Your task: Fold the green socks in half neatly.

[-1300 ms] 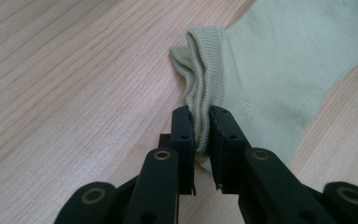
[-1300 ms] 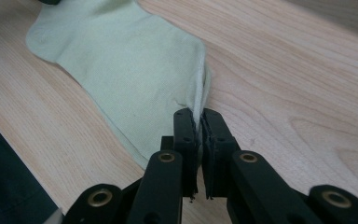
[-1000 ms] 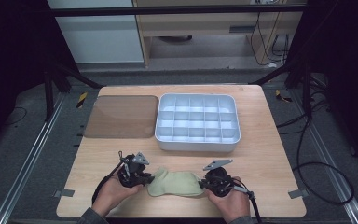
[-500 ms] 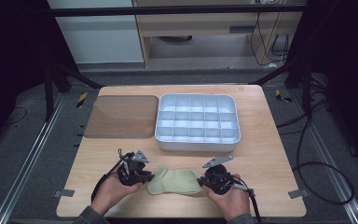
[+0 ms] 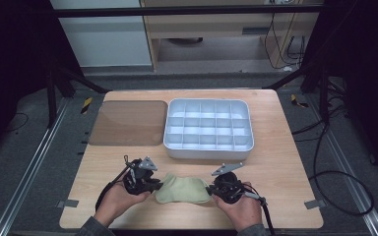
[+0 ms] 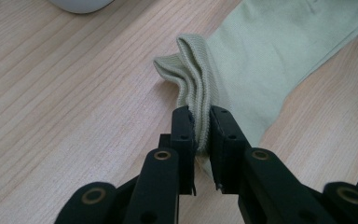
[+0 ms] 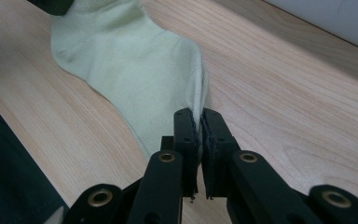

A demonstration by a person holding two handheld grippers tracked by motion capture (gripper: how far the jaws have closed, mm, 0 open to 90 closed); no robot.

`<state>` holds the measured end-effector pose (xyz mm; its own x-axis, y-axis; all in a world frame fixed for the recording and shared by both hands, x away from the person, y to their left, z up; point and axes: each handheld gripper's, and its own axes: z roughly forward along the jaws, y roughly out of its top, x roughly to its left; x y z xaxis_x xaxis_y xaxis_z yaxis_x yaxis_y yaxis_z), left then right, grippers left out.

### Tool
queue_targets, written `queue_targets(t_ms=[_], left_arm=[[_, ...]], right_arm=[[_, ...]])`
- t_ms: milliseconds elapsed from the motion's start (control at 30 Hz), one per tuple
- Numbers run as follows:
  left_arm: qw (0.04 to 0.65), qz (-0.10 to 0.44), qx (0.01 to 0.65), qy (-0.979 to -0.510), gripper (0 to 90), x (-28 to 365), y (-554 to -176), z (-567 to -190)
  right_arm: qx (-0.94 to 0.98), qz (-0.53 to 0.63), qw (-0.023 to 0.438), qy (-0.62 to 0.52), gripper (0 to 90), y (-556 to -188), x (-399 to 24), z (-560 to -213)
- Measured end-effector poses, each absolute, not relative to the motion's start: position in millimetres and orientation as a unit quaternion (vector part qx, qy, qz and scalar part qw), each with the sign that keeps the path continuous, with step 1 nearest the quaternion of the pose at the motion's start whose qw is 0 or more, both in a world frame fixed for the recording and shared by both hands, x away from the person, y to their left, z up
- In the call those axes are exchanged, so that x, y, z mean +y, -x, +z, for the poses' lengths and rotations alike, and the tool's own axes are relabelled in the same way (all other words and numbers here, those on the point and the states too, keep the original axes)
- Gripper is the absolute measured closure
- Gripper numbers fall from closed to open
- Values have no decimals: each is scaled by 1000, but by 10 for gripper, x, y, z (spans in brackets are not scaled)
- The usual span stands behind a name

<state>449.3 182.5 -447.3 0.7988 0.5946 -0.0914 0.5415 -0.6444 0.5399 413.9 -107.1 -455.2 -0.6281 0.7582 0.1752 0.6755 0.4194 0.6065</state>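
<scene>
The left gripper (image 5: 153,186) is clamping the ribbed cuff end of the pale green cotton sock (image 5: 182,189), and the right gripper (image 5: 212,191) is pinching its opposite end. The sock is lying flat on the near part of the light wooden tabletop (image 5: 285,162), its long axis running left to right between the two grippers. Both are equally near. The white compartmented plastic tray (image 5: 208,130) is sitting farther away, directly behind the sock.

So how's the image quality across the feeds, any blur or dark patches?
High view: table evenly lit, surroundings dark, slightly soft. Left gripper view: sock ribbing sharp. Right gripper view: sock crisp, a dark patch at the lower left.
</scene>
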Motion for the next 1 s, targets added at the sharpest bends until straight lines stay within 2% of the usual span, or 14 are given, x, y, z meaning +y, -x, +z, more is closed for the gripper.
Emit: queue_targets(t_ms=[1000], left_arm=[[283,31,301,-910,802,1924,-4425,-4248]], right_arm=[[842,337,29,-421,856,-4226,-761,-4709]])
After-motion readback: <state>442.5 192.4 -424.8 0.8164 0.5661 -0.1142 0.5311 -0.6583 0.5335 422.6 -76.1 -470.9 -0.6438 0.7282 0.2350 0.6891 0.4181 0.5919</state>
